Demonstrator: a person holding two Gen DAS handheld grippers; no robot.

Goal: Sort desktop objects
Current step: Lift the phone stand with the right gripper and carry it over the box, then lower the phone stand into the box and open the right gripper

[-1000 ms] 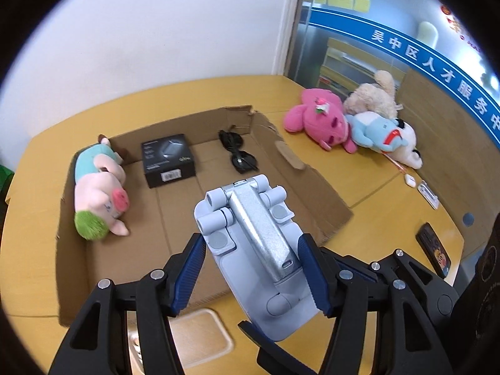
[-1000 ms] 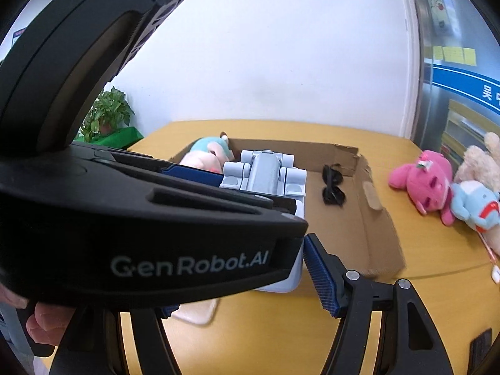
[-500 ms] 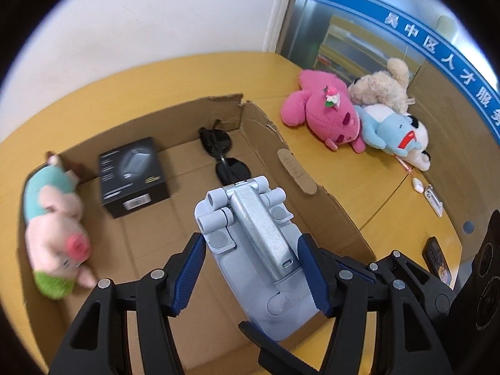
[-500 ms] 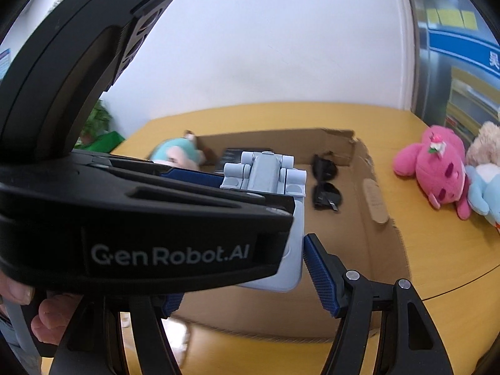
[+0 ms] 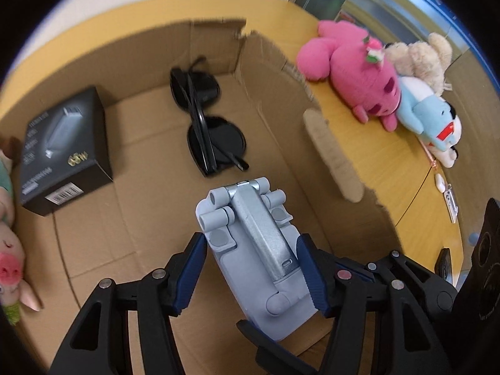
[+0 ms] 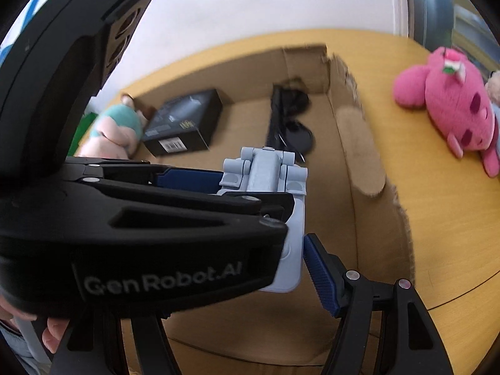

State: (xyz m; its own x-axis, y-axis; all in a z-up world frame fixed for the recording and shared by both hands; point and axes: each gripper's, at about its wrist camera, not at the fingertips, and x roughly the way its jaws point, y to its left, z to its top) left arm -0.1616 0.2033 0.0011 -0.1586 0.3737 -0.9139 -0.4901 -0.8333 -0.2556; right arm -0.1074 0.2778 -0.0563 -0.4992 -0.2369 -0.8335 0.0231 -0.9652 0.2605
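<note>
My left gripper (image 5: 251,273) is shut on a pale blue folding phone stand (image 5: 253,247) and holds it over the open cardboard box (image 5: 340,168). The stand also shows in the right wrist view (image 6: 268,181), held by the left gripper's black body (image 6: 140,234). Inside the box lie black sunglasses (image 5: 206,125), a black product box (image 5: 62,150) and a pig plush (image 5: 9,250). My right gripper shows one blue finger pad (image 6: 320,275); its other finger is hidden behind the left gripper, and nothing is seen in its grip.
A pink plush (image 5: 353,68), a beige plush (image 5: 418,53) and a blue-white plush (image 5: 434,122) lie on the yellow table (image 5: 400,168) right of the box. Small white items (image 5: 443,187) and a dark phone (image 5: 443,262) lie near the right edge.
The left gripper has carried the phone stand forward from above the table's front to over the box interior. The right gripper followed beside it.
</note>
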